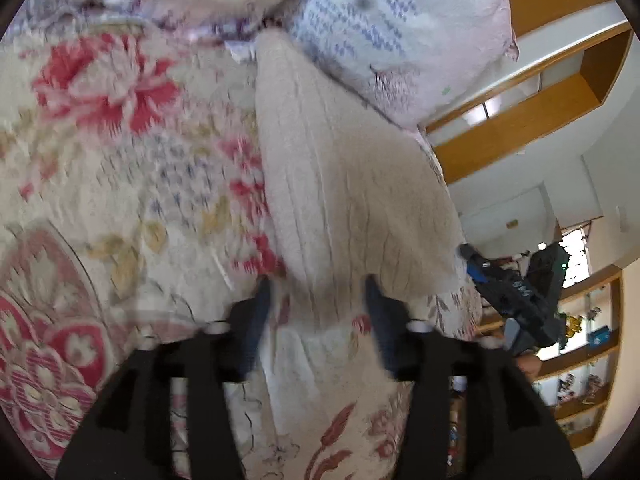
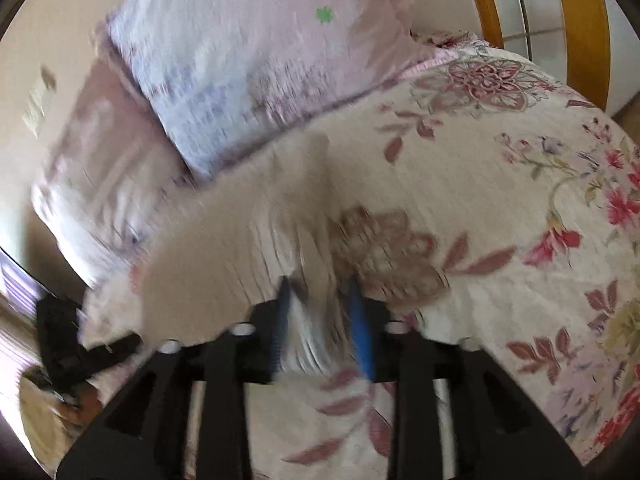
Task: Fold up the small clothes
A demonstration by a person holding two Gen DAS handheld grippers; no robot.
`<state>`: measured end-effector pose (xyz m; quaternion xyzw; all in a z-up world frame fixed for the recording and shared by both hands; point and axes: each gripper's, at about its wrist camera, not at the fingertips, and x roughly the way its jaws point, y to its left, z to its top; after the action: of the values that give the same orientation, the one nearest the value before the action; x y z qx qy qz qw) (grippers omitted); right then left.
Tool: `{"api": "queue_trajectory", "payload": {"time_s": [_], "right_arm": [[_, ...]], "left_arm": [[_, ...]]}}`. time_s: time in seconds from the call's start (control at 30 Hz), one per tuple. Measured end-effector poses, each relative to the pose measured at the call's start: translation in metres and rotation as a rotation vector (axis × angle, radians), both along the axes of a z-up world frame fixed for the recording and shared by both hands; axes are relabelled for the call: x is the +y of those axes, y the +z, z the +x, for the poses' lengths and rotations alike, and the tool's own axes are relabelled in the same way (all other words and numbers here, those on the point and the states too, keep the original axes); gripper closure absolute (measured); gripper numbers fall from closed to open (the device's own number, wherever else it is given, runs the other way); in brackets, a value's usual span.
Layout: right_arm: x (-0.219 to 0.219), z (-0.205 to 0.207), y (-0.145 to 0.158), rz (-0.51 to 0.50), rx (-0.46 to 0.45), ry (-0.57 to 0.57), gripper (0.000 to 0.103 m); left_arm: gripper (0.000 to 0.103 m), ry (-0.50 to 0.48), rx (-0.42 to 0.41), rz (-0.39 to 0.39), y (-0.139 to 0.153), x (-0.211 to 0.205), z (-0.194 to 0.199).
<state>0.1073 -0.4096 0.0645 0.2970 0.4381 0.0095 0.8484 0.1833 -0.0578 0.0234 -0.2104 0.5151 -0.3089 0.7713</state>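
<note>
Your left gripper hangs spread over the cream garment (ribbed knit); your right gripper pinches its edge, below the pillow.

The left gripper is matte black, with angular cut-out arms, white round studs on top and dark blue pads. The right gripper has the same black frame and white studs; its pads show brighter blue, blurred.
</note>
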Motion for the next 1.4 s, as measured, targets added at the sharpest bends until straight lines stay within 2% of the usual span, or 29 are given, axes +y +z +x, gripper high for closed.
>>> {"api": "queue_trajectory", "payload": {"time_s": [0.13,0.2,0.23,0.27,0.3,0.37,0.43,0.6,0.67,0.77,0.8,0.83,0.9,1.0,1.07,1.17,1.2,1.27,1.3,1.4], "right_arm": [[-0.008,0.028,-0.008,0.07,0.026,-0.019,0.063],[-0.008,0.043,-0.016,0.129,0.045,-0.015,0.063],[-0.006,0.048,-0.019,0.147,0.045,-0.002,0.068],[-0.003,0.052,-0.02,0.138,0.043,0.007,0.077],[0.002,0.055,-0.018,0.094,0.042,0.007,0.091],[0.007,0.053,-0.011,0.014,0.006,-0.004,0.092],[0.005,0.05,-0.007,-0.034,-0.01,-0.025,0.093],[-0.001,0.052,-0.035,-0.09,0.099,-0.072,0.094],[-0.003,0.054,-0.042,-0.098,0.115,-0.085,0.093],[-0.001,0.054,-0.035,-0.121,0.105,-0.068,0.091],[-0.001,0.053,-0.032,-0.122,0.101,-0.066,0.087],[-0.001,0.051,-0.026,-0.129,0.089,-0.073,0.076],[0.004,0.043,-0.006,-0.178,0.021,-0.09,0.068],[0.019,0.04,0.012,-0.211,-0.054,-0.037,0.068],[0.03,0.042,0.015,-0.214,-0.066,0.02,0.068],[0.041,0.051,0.007,-0.253,-0.021,0.061,0.063],[0.044,0.054,0.0,-0.261,0.008,0.067,0.057],[0.048,0.059,-0.023,-0.273,0.084,0.08,0.056],[0.049,0.056,-0.024,-0.283,0.058,0.072,0.055],[0.047,0.054,-0.024,-0.269,0.057,0.07,0.055]], "left_arm": [[0.033,0.036,-0.061,0.107,0.015,-0.009,0.012],[0.031,0.042,-0.096,0.177,0.022,-0.018,0.018],[0.03,0.042,-0.109,0.202,0.023,-0.022,0.02],[0.029,0.042,-0.126,0.237,0.025,-0.029,0.022],[0.029,0.043,-0.139,0.271,0.026,-0.035,0.024],[0.029,0.045,-0.152,0.316,0.026,-0.042,0.028],[0.029,0.042,-0.154,0.318,0.025,-0.046,0.031],[0.029,0.03,-0.155,0.328,0.02,-0.052,0.032],[0.028,0.028,-0.153,0.33,0.017,-0.054,0.032],[0.028,0.028,-0.158,0.34,0.016,-0.054,0.029],[0.028,0.03,-0.161,0.342,0.017,-0.054,0.029],[0.028,0.031,-0.164,0.343,0.017,-0.054,0.028],[0.028,0.035,-0.172,0.348,0.018,-0.053,0.028],[0.027,0.039,-0.175,0.353,0.019,-0.054,0.029],[0.027,0.04,-0.177,0.358,0.019,-0.054,0.028],[0.027,0.039,-0.181,0.366,0.019,-0.055,0.027],[0.027,0.039,-0.181,0.367,0.019,-0.055,0.026],[0.026,0.035,-0.183,0.37,0.018,-0.056,0.026],[0.026,0.032,-0.184,0.372,0.017,-0.056,0.026],[0.025,0.032,-0.186,0.378,0.016,-0.056,0.026]]}}
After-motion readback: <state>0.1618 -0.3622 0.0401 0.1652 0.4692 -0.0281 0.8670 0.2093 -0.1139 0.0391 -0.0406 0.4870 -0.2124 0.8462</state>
